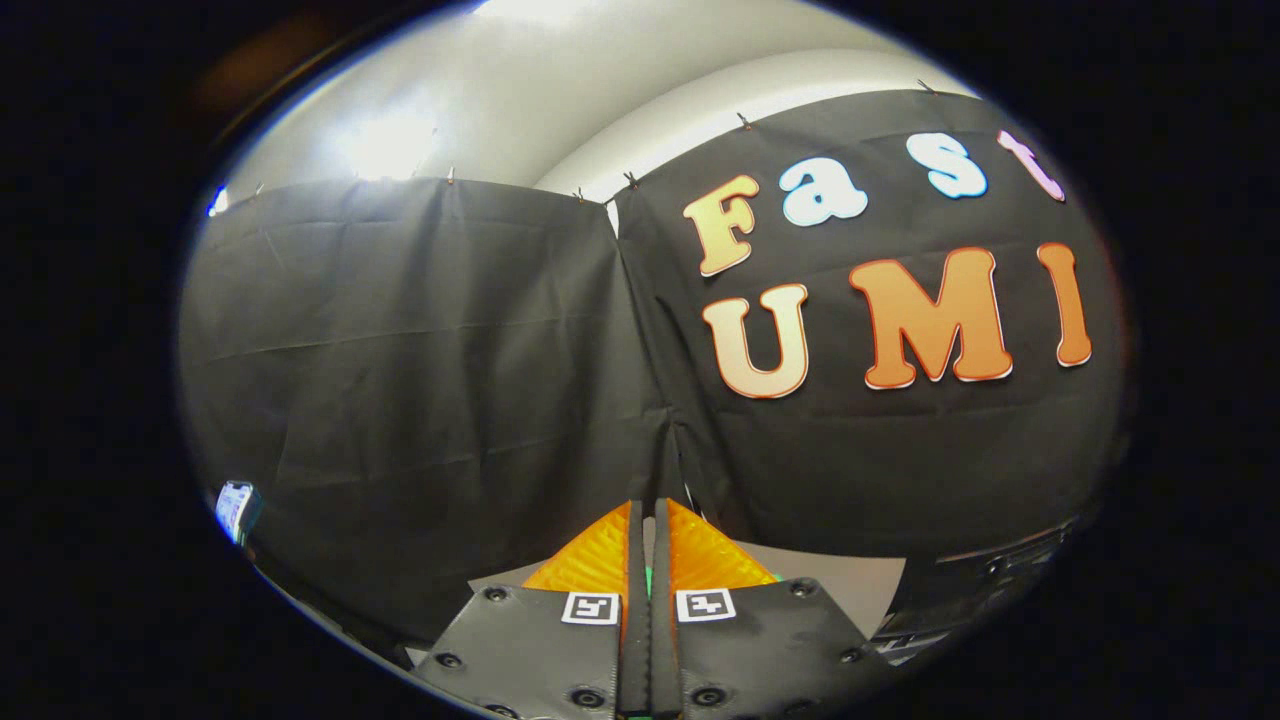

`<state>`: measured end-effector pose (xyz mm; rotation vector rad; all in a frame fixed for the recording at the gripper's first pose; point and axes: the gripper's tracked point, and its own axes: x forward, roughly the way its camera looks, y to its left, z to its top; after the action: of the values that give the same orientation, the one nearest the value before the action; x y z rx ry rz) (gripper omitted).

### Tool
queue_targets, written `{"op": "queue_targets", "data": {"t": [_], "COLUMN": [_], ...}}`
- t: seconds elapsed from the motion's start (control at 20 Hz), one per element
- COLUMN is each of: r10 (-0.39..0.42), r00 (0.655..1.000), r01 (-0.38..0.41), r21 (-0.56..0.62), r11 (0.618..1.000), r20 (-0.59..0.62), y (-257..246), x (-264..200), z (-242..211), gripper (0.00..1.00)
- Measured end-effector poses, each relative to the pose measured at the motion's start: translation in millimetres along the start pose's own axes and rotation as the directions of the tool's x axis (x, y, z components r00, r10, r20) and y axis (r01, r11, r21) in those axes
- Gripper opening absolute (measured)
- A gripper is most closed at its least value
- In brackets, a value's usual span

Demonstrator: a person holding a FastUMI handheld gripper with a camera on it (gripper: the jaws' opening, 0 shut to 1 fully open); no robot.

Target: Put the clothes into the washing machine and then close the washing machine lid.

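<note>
Before the booth's cloth wall, the claw points level, fingers together.

No legible text; square coded markers on fingers, pressed together.

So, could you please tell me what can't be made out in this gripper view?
- Green sliver between the fingers of the shut claw, gripper view: too small to identify.
- Dark object beyond the fingers, to their right: cut off and in shadow.
- Small bright item at the foot of the wall, left of the fingers: tiny and blurred.
</note>
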<state>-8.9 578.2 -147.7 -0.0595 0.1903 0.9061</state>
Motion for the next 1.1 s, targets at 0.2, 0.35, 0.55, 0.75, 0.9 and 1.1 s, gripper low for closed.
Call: {"op": "queue_targets", "data": {"t": [0.2, 0.35, 0.55, 0.75, 0.9, 1.1], "r10": [-0.042, -0.029, -0.161, -0.189, -0.141, -0.09], "r00": [0.99, 0.952, 0.897, 0.841, 0.836, 0.854], "r01": [0.046, 0.036, 0.165, 0.165, 0.153, 0.132], "r21": [0.032, 0.017, -0.026, -0.093, -0.021, 0.047], "r11": [0.998, 0.999, 0.986, 0.982, 0.988, 0.99], "r20": [-0.134, -0.304, -0.411, -0.506, -0.53, -0.513], "y": [-10, 5, -16, -19, -23, -26], "x": [2, 2, 11, 22, 22, 22], "z": [-32, -89, -141, -184, -186, -181], "gripper": [0.26, 0.79, 0.98, 0.91, 0.74, 0.45]}}
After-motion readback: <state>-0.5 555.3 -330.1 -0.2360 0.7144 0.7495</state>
